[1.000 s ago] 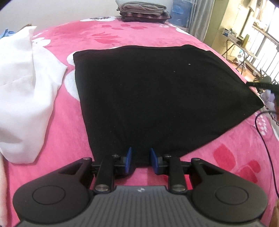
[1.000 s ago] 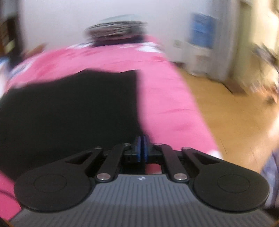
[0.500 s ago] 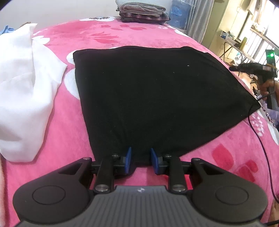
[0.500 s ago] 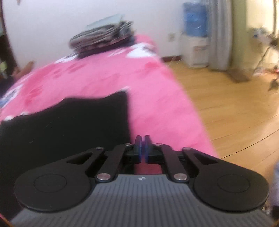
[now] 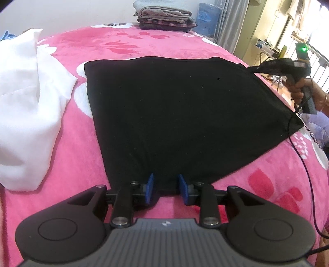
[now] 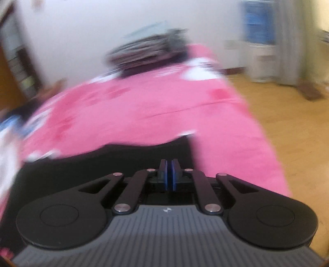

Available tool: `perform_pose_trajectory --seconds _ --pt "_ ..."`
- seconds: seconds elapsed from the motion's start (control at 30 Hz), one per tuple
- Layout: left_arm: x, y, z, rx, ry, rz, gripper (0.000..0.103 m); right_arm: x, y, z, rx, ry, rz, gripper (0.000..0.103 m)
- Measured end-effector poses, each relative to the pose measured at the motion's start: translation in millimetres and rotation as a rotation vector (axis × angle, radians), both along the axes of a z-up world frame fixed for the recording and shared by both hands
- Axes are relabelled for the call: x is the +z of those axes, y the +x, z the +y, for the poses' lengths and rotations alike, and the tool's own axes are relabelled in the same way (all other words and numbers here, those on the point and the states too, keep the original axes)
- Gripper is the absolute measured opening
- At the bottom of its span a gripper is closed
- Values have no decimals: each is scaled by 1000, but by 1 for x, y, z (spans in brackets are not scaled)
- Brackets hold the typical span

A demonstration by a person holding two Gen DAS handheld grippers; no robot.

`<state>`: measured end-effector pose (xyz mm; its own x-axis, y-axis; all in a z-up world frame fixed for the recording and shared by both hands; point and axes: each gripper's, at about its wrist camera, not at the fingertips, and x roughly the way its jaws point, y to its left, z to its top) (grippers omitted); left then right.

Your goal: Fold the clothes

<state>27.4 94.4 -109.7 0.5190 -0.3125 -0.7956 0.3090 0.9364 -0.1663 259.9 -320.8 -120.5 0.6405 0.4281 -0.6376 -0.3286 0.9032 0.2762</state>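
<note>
— Left wrist view? 
— The left gripper (image 5: pixel 166 190) gapes at the near hem of the black garment (image 5: pixel 181 115), flat on the pink bed (image 5: pixel 67 164); white cloth (image 5: pixel 26 106) beside, folded stack (image 5: pixel 164 17) beyond.
— Right? 
— Blurred: the right gripper (image 6: pixel 169 174), pads together, above the garment's far corner; wooden floor (image 6: pixel 287 115) visible.

Each gripper (image 5: pixel 166 190) has black linkage arms, silver screws, blue pads (image 6: pixel 163 172) (ribbed grey housing behind).

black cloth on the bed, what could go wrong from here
1. The left gripper is open at the black cloth's near edge; closing shallow might pinch only one layer.
2. The right gripper is shut and its view is blurred, so it may miss the far corner.
3. Its cable trails over the cloth's right corner and could drag it.
</note>
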Motion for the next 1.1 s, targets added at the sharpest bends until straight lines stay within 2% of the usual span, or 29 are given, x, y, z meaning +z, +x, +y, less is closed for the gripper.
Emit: perform_pose_trajectory --seconds 0.1,0.23,0.33,0.47,0.53,0.63,0.67,0.73,0.97,1.03,1.1 --pt "0 -2 -1 -9 6 -9 31 -11 8 18 53 -11 39 0" --pt "0 -3 -3 -24 19 -18 32 -9 37 6 -91 37 26 0" --pt "0 -2 -3 -23 14 -15 34 -2 52 1 -163 79 10 5" --pt "-1 -3 -3 -19 9 -16 36 3 37 41 69 139 47 5" --pt "-1 -3 -5 -24 13 -20 38 -8 40 62 109 139 86 4" --pt "-1 -6 -8 -39 27 -29 43 -20 61 67 2 163 112 0" --pt "-1 -6 -10 -43 32 -31 44 -13 62 68 -38 144 77 6" --pt "0 -7 -13 -51 42 -34 49 0 63 75 -74 113 25 6" --pt "0 -10 -18 -48 62 -46 50 -2 14 190 584 124 178 6" --pt "-1 -9 -19 -50 69 -53 50 -17 5 221 656 83 202 6" --pt "-1 -12 -21 -63 92 -67 51 -24 19 235 606 101 187 3"
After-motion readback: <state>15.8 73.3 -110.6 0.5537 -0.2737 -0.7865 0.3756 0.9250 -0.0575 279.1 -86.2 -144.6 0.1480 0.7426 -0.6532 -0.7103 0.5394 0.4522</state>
